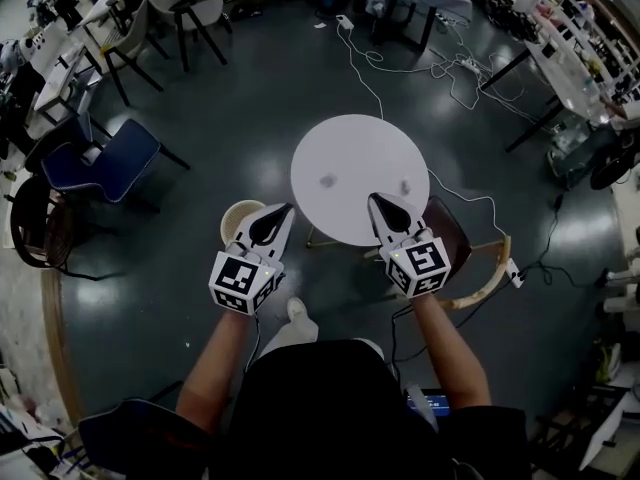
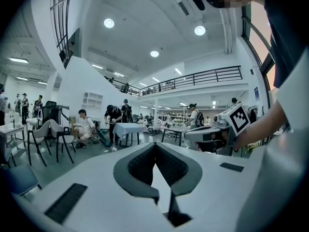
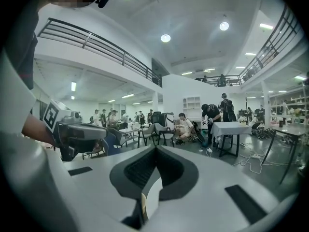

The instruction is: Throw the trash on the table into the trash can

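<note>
Round table [image 1: 352, 148], two scraps [image 1: 327, 180], axis indiscernible

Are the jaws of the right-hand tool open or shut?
Shut: the right gripper has its jaws closed together to a point, nothing between them.

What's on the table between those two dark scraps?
Nothing: in the head view the table is bare between the left scrap and the right scrap.

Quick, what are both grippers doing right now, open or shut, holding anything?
Left gripper: fingers closed, holding nothing.
Right gripper: fingers closed, holding nothing.
</note>
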`<state>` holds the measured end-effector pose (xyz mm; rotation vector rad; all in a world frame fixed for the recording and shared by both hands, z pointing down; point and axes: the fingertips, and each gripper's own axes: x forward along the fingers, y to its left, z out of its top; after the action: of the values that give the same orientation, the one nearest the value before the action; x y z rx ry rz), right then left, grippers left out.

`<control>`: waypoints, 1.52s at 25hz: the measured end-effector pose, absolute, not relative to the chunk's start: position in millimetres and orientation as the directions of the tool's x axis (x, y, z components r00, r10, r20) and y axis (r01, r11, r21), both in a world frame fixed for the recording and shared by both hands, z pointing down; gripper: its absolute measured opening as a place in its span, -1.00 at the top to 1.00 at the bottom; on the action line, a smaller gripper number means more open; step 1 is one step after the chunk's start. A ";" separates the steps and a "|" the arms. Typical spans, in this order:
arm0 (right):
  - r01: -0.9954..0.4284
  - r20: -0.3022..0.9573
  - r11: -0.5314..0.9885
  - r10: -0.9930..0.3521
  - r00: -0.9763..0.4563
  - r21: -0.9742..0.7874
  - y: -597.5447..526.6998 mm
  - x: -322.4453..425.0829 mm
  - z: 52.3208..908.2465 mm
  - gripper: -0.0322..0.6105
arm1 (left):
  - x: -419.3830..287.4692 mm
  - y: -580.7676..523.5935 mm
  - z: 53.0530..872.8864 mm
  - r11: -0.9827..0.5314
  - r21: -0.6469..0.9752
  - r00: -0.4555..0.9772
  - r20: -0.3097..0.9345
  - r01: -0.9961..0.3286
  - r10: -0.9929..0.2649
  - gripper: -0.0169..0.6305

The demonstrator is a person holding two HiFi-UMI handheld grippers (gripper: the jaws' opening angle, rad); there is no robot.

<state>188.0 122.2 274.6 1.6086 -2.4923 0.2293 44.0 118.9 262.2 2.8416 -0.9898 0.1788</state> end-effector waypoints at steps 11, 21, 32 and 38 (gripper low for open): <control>-0.934 0.280 0.350 -0.892 -0.355 -0.068 85.7 170.9 305.8 0.85 | 24.0 79.3 313.6 -0.806 0.124 0.806 0.239 -0.578 -0.541 0.90; -0.935 0.325 0.332 -0.877 -0.354 -0.124 50.5 205.9 352.7 0.85 | 69.1 38.8 373.9 -0.824 0.146 0.810 0.340 -0.548 -0.478 0.90; -0.933 0.380 0.308 -0.853 -0.357 -0.184 10.3 257.5 418.7 0.85 | 132.2 -21.6 462.0 -0.812 0.144 0.765 0.458 -0.566 -0.452 0.90; -0.932 0.410 0.288 -0.839 -0.357 -0.222 -2.9 271.1 458.0 0.85 | 150.8 -44.5 509.8 -0.802 0.150 0.739 0.512 -0.579 -0.438 0.90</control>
<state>271.1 -2.9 458.0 1.6385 -2.3407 0.6321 150.8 -44.5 509.8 2.6415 -0.7928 0.6688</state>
